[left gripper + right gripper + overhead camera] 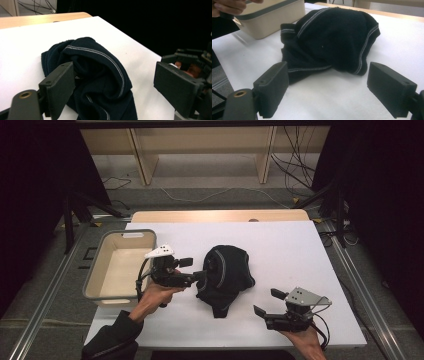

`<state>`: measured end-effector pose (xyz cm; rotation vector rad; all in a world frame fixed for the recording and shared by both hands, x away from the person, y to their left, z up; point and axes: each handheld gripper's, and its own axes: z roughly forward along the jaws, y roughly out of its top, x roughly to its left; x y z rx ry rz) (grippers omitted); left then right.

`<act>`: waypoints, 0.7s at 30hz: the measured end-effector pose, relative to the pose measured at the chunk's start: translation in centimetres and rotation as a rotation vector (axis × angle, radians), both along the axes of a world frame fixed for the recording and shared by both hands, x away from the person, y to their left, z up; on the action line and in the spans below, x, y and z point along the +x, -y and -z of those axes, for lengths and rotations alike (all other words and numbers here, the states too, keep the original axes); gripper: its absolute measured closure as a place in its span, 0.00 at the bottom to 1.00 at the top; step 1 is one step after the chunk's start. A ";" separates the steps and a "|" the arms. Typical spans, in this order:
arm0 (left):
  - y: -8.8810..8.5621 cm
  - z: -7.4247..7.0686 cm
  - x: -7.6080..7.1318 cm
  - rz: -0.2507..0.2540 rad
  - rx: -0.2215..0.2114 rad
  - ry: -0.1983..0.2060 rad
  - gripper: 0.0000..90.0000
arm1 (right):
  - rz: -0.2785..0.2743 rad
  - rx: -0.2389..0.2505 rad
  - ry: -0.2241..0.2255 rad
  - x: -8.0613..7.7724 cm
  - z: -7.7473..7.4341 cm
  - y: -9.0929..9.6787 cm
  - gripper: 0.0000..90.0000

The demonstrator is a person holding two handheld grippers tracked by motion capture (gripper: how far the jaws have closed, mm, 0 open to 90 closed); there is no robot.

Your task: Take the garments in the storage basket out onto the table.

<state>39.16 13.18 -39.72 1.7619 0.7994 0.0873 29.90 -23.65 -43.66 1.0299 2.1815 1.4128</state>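
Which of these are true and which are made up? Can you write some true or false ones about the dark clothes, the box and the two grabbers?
1. The dark knitted garment lies crumpled on the white table. True.
2. The garment is already inside the beige bin. False: it lies on the table beside the bin, and no clothing shows inside the bin.
3. The left gripper is open, its jaws at the garment's edge. True.
4. The right gripper is shut on the garment. False: it is open and apart from the garment, near the table's front edge.
5. The garment has pale stripes along its seams. True.
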 end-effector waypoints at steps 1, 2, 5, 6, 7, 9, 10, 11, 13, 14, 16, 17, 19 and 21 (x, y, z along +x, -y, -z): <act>0.0 0.0 -0.2 0.001 0.006 0.007 0.18 | 0.000 0.000 0.000 0.0 0.0 0.0 0.20; -0.1 0.0 -0.4 0.000 0.009 0.017 0.17 | 0.000 0.000 0.000 0.0 0.0 0.0 0.20; -0.3 0.1 -1.0 0.001 0.016 0.042 0.17 | -0.002 0.001 0.002 0.0 0.0 0.0 0.20; -0.3 0.2 -1.2 -0.001 0.019 0.046 0.17 | -0.002 0.001 0.002 0.0 0.0 0.0 0.20; -0.4 0.2 -1.4 -0.002 0.018 0.053 0.17 | -0.003 0.000 0.002 0.0 0.1 0.0 0.20; -0.6 0.2 -1.8 -0.002 0.017 0.066 0.17 | 0.001 -0.002 -0.005 0.0 0.1 0.0 0.20; -0.7 0.3 -2.1 -0.001 0.023 0.071 0.17 | 0.000 -0.001 -0.005 0.0 0.1 0.0 0.20; -0.8 0.3 -2.3 0.000 0.025 0.075 0.17 | -0.002 -0.002 -0.002 0.0 0.1 0.0 0.20; -1.1 0.5 -2.8 0.003 0.022 0.079 0.17 | -0.001 -0.004 -0.001 0.0 0.2 0.0 0.20; -1.3 0.5 -3.0 0.002 0.025 0.082 0.17 | 0.001 -0.005 0.002 0.1 0.2 0.0 0.20; -1.5 0.7 -3.5 -0.001 0.035 0.090 0.17 | 0.004 -0.005 0.001 0.1 0.2 0.1 0.20; -1.5 0.8 -3.7 0.003 0.042 0.093 0.17 | 0.005 -0.003 -0.002 0.0 0.2 0.1 0.20; -1.6 1.0 -4.1 0.005 0.059 0.101 0.17 | 0.005 -0.003 -0.002 0.0 0.2 0.0 0.20; -1.7 1.2 -4.3 0.010 0.072 0.098 0.17 | 0.004 -0.003 -0.002 0.0 0.2 0.0 0.20</act>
